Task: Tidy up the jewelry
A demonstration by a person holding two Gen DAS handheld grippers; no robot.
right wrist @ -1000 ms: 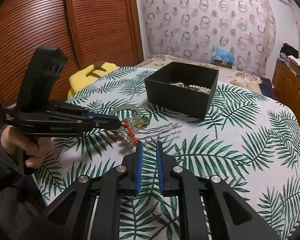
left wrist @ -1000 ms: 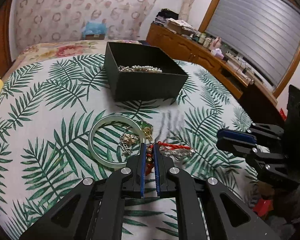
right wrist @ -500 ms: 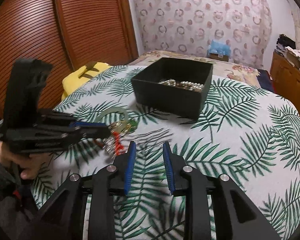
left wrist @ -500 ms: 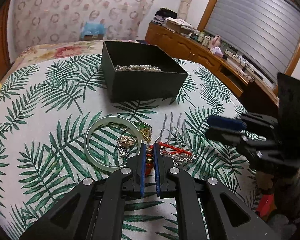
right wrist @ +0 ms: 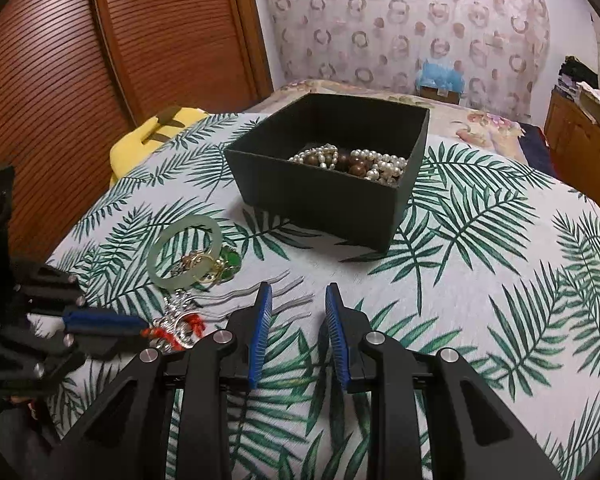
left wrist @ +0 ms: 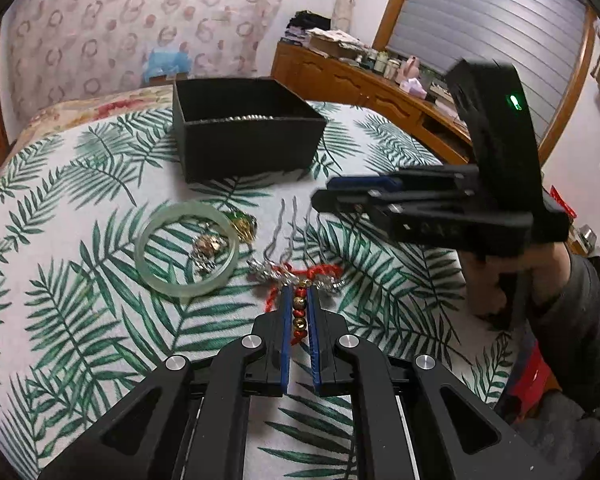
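Only the right wrist view looks down into the open black square cardboard box (right wrist: pixel 332 184), where white pearl strands and brown wooden beads (right wrist: pixel 352 162) lie heaped; the left wrist view shows just a sliver of pearls over the near wall. Only the left wrist view shows the left gripper (left wrist: pixel 300 300) with its blue pads pinched on a red cord bracelet strung with gold and red beads (left wrist: pixel 299 312), at the table surface. The cord's far end lies tangled with silver charms, possibly a hair comb with wavy grey prongs (left wrist: pixel 288 224), though blur makes this uncertain. Just left of them lies a pale green jade bangle (left wrist: pixel 186 254), ringing a small gold and silver trinket. The right gripper (right wrist: pixel 298 304) hovers with its fingers spread and nothing between them, over bare cloth near the prongs. A round table under a white cloth printed with green palm fronds (right wrist: pixel 480 280) has open room to the right. Behind are a slatted wooden door and a ring-patterned curtain.
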